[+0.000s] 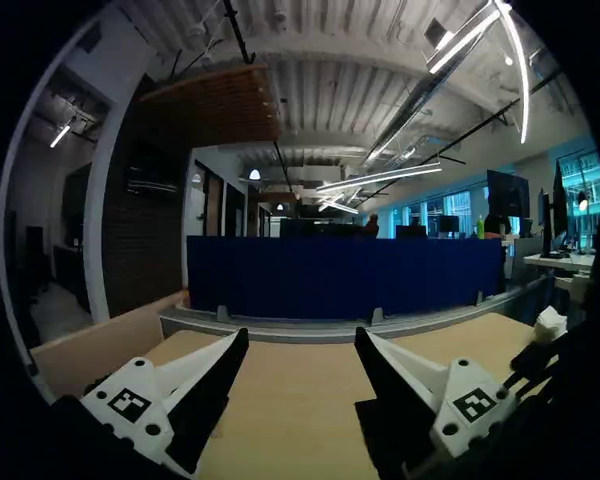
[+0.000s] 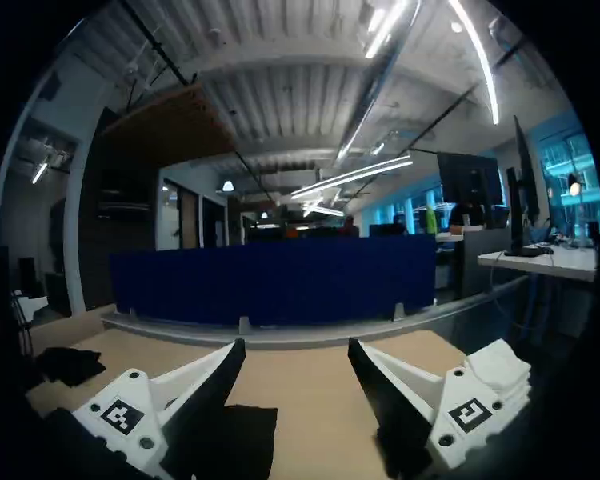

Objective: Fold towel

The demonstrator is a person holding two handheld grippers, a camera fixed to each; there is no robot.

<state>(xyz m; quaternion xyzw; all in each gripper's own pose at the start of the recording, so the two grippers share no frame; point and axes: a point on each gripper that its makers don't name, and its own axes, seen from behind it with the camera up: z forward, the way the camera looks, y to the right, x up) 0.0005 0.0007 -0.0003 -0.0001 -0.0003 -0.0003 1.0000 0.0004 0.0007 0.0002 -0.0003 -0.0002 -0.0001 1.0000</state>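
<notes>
My left gripper (image 1: 301,334) is open above a light wooden table (image 1: 300,400), with nothing between its fingers. At the table's right edge lies a white folded cloth (image 1: 550,322). My right gripper (image 2: 296,346) is also open and empty over the same table (image 2: 316,392). A stack of white folded towels (image 2: 498,366) lies just behind its right finger. A dark crumpled cloth (image 2: 68,364) lies at the far left. Below the left finger is a dark flat patch (image 2: 240,432); I cannot tell whether it is cloth or shadow.
A blue partition (image 1: 340,276) (image 2: 276,280) stands behind a grey rail (image 1: 316,326) along the table's far edge. Desks with monitors (image 2: 532,248) stand to the right. A wooden side panel (image 1: 92,344) borders the table on the left.
</notes>
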